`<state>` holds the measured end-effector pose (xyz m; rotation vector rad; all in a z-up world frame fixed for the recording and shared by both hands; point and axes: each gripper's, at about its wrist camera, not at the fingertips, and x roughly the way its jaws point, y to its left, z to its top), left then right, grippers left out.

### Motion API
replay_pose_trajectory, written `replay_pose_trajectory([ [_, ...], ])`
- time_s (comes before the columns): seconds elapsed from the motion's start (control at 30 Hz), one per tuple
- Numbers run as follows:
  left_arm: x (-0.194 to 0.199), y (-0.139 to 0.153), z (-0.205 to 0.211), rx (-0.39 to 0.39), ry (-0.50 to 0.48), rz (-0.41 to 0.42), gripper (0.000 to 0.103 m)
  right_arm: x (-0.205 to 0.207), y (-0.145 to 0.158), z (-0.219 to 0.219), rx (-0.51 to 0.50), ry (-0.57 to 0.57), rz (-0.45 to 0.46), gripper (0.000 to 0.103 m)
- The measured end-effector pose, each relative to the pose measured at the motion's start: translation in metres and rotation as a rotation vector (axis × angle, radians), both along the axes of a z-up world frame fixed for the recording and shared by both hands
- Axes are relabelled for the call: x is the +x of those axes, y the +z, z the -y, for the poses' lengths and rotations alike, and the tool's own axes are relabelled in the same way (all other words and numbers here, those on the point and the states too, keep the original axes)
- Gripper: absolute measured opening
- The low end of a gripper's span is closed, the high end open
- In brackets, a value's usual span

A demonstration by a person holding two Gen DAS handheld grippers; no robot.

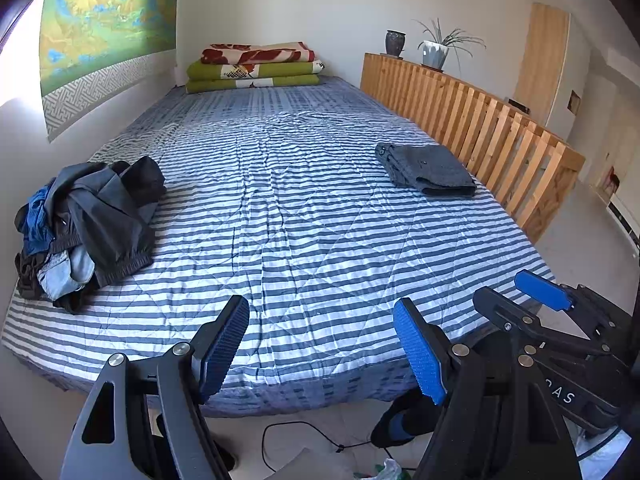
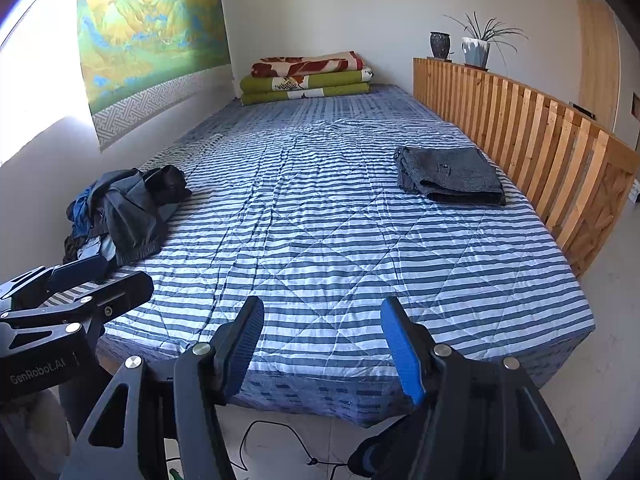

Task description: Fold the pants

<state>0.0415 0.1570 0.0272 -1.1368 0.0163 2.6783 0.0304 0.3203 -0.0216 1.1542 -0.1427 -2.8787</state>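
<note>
Folded pants point(image 1: 426, 170) lie far ahead-right of both tongs; the heap of unfolded clothes point(image 1: 86, 224) sits ahead-left. Left gripper point(image 1: 320, 354) gapes wide, right gripper point(image 2: 322, 354) spread too, both empty. Likely between garments: next, reach left into that heap for another pair

On the bed point(image 1: 304, 216): clothes pile point(image 1: 88, 228) at left edge, folded pants point(image 1: 430, 170) at right beside the railing point(image 1: 480, 120), blankets point(image 1: 256, 66) at far end.

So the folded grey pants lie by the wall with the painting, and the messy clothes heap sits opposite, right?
Not quite: in the right wrist view the folded grey pants lie by the wooden slatted rail, not the wall. The messy clothes heap sits opposite.
</note>
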Motion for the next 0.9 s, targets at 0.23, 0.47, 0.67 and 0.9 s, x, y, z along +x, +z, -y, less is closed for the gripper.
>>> replay_pose_trajectory([
  [0.23, -0.006, -0.005, -0.001, -0.002, -0.001, 0.012, 0.078, -0.006, -0.005, -0.001, -0.007, 0.003, 0.017, 0.057],
  [0.47, -0.014, -0.010, 0.000, 0.000, -0.004, 0.024, 0.078, -0.013, -0.009, -0.002, -0.010, 0.005, 0.029, 0.057],
  [0.67, -0.020, -0.014, 0.002, 0.005, -0.003, 0.033, 0.079, -0.019, -0.014, 0.001, -0.006, 0.012, 0.045, 0.057],
  [0.9, -0.027, -0.020, 0.008, 0.013, 0.006, 0.049, 0.080, -0.025, -0.019, 0.005, -0.005, 0.016, 0.060, 0.057],
])
